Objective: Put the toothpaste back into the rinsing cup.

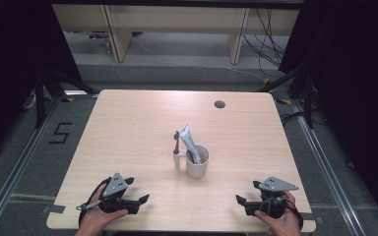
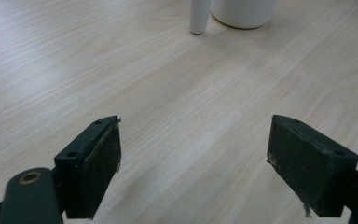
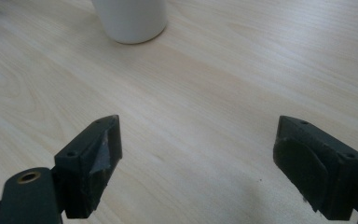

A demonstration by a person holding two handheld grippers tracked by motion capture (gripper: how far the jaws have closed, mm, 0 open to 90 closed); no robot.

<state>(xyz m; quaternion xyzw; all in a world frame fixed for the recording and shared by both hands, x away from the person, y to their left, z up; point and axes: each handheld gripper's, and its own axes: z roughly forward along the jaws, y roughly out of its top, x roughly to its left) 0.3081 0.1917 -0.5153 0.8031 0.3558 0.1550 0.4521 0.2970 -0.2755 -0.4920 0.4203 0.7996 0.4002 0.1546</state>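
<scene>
cup (image 1: pixel 197 162): white, mid-surface (image 1: pixel 128 128), toothpaste tube (image 1: pixel 188 140) and toothbrush (image 1: pixel 176 142) sticking out; probably light and tippy.
grab: tube's upper end, it's soft.
tools: your left tool (image 1: pixel 137 194) and right tool (image 1: pixel 243 203) both gape, empty, well short of it.

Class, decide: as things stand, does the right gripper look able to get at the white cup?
Probably yes. The right gripper rests open near the table's front edge, and only bare wood lies between it and the white cup. The toothpaste tube stands inside the cup, not in the way.

Bare table (image 1: pixel 142 123) all round; the white cup (image 1: pixel 197 162) alone stands mid-table between both grippers.
</scene>
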